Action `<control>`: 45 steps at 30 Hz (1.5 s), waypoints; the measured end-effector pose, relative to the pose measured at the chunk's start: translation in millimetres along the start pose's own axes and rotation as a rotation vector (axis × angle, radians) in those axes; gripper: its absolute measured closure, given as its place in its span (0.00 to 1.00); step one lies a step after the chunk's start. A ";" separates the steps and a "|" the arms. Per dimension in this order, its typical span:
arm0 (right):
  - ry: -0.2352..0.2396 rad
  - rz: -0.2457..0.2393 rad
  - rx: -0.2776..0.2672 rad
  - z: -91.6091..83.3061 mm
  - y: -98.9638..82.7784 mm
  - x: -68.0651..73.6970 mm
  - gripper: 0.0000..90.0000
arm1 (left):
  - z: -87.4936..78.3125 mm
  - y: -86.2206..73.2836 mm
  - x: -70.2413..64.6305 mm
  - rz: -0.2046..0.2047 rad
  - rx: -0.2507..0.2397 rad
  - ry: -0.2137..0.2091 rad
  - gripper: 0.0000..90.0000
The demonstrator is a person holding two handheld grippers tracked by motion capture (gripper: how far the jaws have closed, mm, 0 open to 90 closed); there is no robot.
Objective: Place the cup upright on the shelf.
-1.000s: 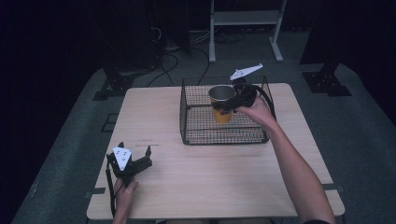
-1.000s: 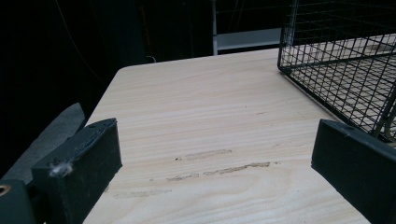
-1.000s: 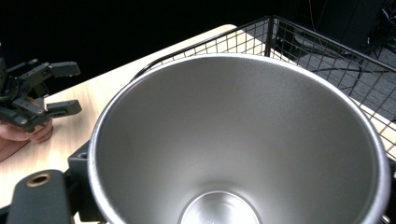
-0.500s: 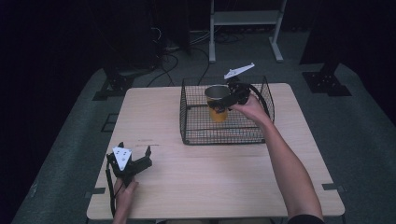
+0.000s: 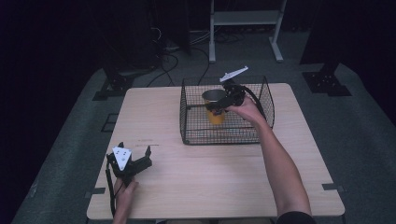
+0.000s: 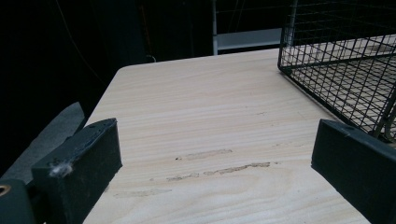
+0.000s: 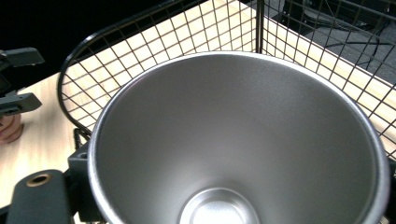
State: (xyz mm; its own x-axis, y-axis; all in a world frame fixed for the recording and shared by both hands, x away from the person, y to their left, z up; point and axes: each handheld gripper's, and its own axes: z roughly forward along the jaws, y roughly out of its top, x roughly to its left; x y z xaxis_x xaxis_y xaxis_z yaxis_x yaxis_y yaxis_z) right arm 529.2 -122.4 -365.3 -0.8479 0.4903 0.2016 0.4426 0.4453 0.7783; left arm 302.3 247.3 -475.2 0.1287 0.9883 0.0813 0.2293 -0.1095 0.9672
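Firmly clamped, right gripper (image 5: pixel 218 105) fingers on a yellow-bodied metal cup with silvery inside (image 5: pixel 215 108), held upright within the black wire basket (image 5: pixel 261 122). Far off, left gripper (image 5: pixel 134 161) fingers spread apart, resting on the pale wooden counter (image 5: pixel 210 177).

Your two arms sit far apart, one reaching, one at rest.

Your right arm stretches forward from the lower right, forearm nearly straight, wrist bent inward, and your right claw (image 5: pixel 219 103) has its jaws clamped with its grey plate tilted up. Your left hand (image 5: pixel 122 195) stays low near your body, holding the left claw (image 5: pixel 135 150) level on the bench (image 5: pixel 224 186), jaws spread wide and holding nothing.
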 end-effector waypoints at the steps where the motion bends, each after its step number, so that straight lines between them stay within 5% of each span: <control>1: -0.001 0.006 0.002 0.8 -0.5 -0.5 0.14 | 0.0 0.0 0.0 -0.001 -0.001 0.000 0.01; 45: -0.015 0.034 0.081 29.2 -15.5 -16.0 0.11 | -0.5 0.0 -0.4 0.006 0.002 -0.003 0.01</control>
State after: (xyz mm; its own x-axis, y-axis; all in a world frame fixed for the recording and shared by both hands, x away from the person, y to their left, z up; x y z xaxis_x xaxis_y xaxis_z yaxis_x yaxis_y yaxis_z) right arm 544.4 -115.3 -398.0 -0.8277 0.5174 0.2175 0.4936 0.4868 0.7207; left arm 301.8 246.9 -475.1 0.1333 0.9873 0.0861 0.2305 -0.1154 0.9662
